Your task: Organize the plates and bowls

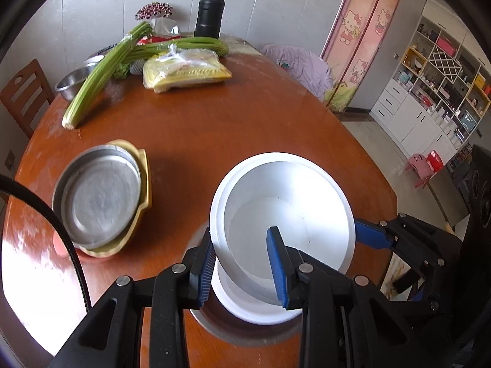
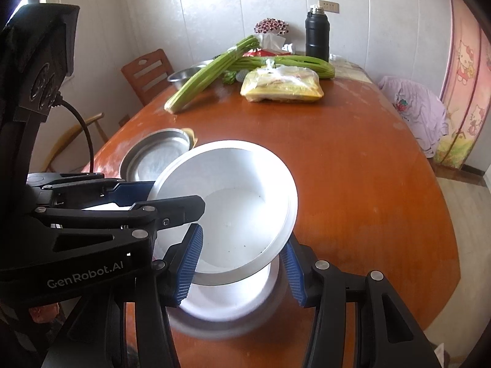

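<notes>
A white bowl [image 1: 285,190] hangs tilted above the brown table [image 1: 245,116], carried by both grippers. My left gripper [image 1: 241,230] is shut on its near wall, one pad inside and one outside. My right gripper [image 1: 365,233] grips the rim on the opposite side. In the right wrist view the white bowl [image 2: 233,190] sits between the right gripper's [image 2: 242,233] blue pads, with the left gripper [image 2: 147,196] on its left rim. Below it lies another white dish [image 2: 227,300] inside a grey metal one [image 2: 214,328]. A metal plate [image 1: 101,196] rests in a yellow dish [image 1: 144,178] to the left.
At the table's far end lie celery stalks [image 1: 101,73], a yellow food packet [image 1: 184,73], a steel bowl [image 1: 72,84] and a black flask [image 1: 210,15]. A wooden chair [image 1: 24,92] stands at the left. A black cable [image 1: 61,233] crosses the left foreground.
</notes>
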Demonstrator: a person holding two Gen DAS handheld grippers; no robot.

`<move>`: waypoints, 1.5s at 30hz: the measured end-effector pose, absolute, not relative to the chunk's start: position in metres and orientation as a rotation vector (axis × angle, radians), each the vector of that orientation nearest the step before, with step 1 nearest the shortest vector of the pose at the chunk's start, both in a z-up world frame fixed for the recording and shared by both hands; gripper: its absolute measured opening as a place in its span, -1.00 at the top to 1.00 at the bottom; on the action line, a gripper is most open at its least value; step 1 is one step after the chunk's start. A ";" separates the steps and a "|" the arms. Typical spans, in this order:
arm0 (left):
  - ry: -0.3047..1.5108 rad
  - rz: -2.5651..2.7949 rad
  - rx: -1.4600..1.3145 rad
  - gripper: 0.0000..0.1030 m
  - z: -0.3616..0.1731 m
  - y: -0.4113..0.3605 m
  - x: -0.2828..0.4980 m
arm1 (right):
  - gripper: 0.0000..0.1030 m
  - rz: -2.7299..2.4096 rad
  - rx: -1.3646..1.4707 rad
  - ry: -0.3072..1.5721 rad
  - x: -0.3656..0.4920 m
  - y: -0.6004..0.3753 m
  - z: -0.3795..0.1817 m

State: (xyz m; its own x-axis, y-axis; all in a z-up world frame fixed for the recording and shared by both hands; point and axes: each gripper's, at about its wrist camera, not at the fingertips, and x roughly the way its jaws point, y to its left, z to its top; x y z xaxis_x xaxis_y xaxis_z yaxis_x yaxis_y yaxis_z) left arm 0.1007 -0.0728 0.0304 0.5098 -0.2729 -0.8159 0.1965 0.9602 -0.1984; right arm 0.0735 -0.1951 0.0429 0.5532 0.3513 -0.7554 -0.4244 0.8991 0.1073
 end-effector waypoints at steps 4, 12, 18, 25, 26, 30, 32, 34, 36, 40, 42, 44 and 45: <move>1.019 -0.279 -0.073 0.35 0.021 -0.075 0.090 | -0.03 0.461 -0.098 0.893 0.061 -0.195 0.034; 1.045 -0.267 -0.060 0.35 0.008 -0.075 0.082 | -0.03 0.458 -0.120 0.916 0.054 -0.192 0.020; 1.053 -0.255 -0.056 0.35 0.004 -0.073 0.085 | -0.03 0.441 -0.124 0.918 0.054 -0.193 0.017; 1.045 -0.229 -0.061 0.35 0.004 -0.063 0.086 | -0.03 0.404 -0.106 0.901 0.055 -0.204 0.020; 1.046 -0.225 -0.062 0.35 0.004 -0.061 0.087 | -0.05 0.398 -0.101 0.897 0.056 -0.206 0.021; 1.061 -0.206 -0.075 0.21 -0.001 -0.054 0.089 | -0.13 0.372 -0.060 0.909 0.061 -0.218 0.019; 1.076 -0.202 -0.092 0.14 -0.006 -0.050 0.090 | -0.13 0.367 -0.041 0.931 0.064 -0.221 0.015; 1.085 -0.200 -0.104 0.06 -0.009 -0.046 0.092 | -0.13 0.359 -0.020 0.957 0.067 -0.224 0.009; 1.094 -0.203 -0.116 0.03 -0.012 -0.045 0.095 | -0.13 0.359 -0.003 0.980 0.071 -0.226 0.004; 1.110 -0.209 -0.121 -0.04 -0.019 -0.047 0.100 | -0.13 0.370 0.018 1.017 0.076 -0.224 -0.003; 1.118 -0.213 -0.125 -0.08 -0.022 -0.047 0.102 | -0.13 0.386 0.024 1.031 0.078 -0.221 -0.006; 1.127 -0.219 -0.133 -0.12 -0.026 -0.047 0.104 | -0.13 0.400 0.028 1.042 0.080 -0.218 -0.009; 1.130 -0.220 -0.136 -0.14 -0.028 -0.048 0.104 | -0.13 0.407 0.029 1.047 0.080 -0.216 -0.010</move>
